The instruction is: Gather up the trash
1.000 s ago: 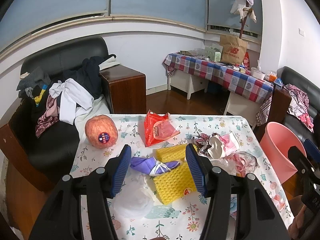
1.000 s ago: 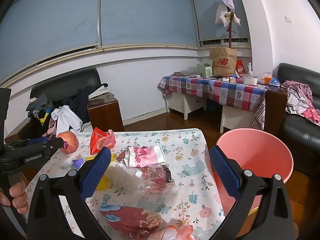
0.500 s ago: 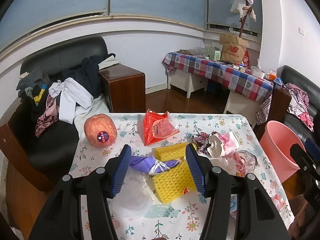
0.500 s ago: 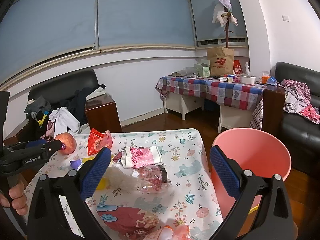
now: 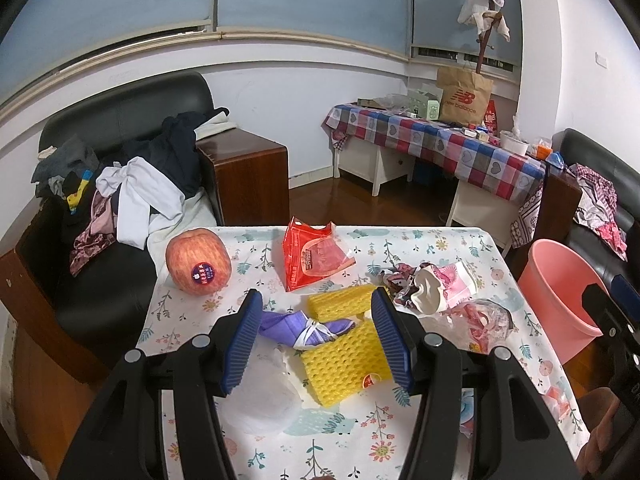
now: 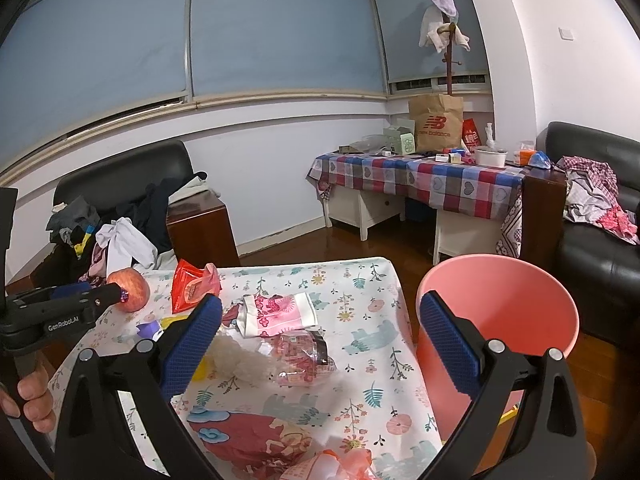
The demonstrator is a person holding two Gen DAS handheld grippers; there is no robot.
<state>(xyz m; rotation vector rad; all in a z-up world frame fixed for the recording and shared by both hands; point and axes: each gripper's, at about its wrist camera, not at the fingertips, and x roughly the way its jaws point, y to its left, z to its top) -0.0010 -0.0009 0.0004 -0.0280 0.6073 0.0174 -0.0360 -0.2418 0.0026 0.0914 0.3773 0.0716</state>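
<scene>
Desk (image 5: 400, 432): covered in matt cloth printed with flowers and animals. Apple (image 5: 198, 261): smooth skin, glossy paper sticker. Red snack bag (image 5: 310, 258): shiny crinkled plastic film. Yellow foam net (image 5: 344, 356): soft, open-mesh, matt. Purple wrapper (image 5: 296, 326): creased, dull sheen. Clear wrapper (image 6: 302, 356): glossy, crumpled plastic. Pink bucket (image 6: 520, 300): smooth moulded plastic, low gloss. Left claw (image 5: 316, 336) and right claw (image 6: 320, 340): black matt plastic arms, blue ribbed rubbery pads, small metal pins. Floor (image 5: 360, 208): polished wood. Sofa (image 6: 600, 256): black, leather-like, glossy.
</scene>
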